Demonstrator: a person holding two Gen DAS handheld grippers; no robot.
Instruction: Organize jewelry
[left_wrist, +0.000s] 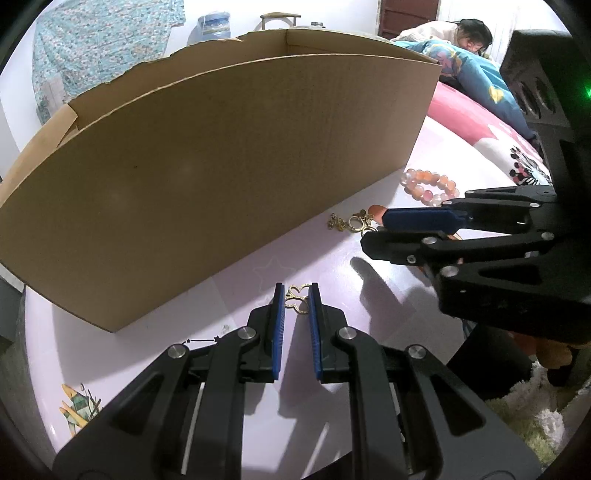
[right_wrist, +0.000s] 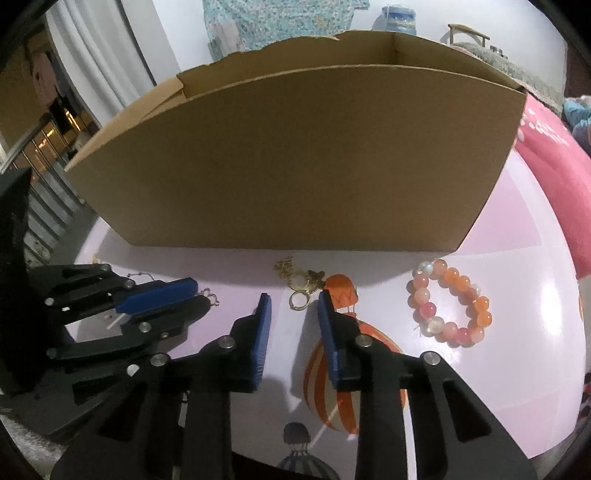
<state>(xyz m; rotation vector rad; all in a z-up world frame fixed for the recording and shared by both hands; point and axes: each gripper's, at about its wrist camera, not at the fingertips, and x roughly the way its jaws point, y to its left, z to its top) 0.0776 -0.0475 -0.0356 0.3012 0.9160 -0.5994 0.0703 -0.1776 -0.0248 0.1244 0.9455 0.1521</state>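
Observation:
My left gripper (left_wrist: 296, 292) is shut on a small gold butterfly pendant (left_wrist: 297, 300), just above the lilac table (left_wrist: 229, 306), in front of the tall cardboard box (left_wrist: 221, 166). The right wrist view shows that gripper (right_wrist: 207, 297) from the side, with the pendant (right_wrist: 211, 297) at its tip. My right gripper (right_wrist: 294, 300) stands open over a cluster of gold rings and chain (right_wrist: 300, 286) near the box (right_wrist: 295, 158); one ring lies between its fingers, untouched. In the left wrist view it (left_wrist: 375, 230) comes in from the right beside the gold cluster (left_wrist: 351, 221). A pink and orange bead bracelet (right_wrist: 448, 302) (left_wrist: 430, 186) lies further right.
The box's high front wall stands close behind the jewelry. The table top (right_wrist: 517, 369) carries printed hot-air balloons. Pink bedding (left_wrist: 480, 122) and a person lying under a blue blanket (left_wrist: 476, 70) are beyond the table's right edge. A fluffy rug (left_wrist: 524, 417) lies below.

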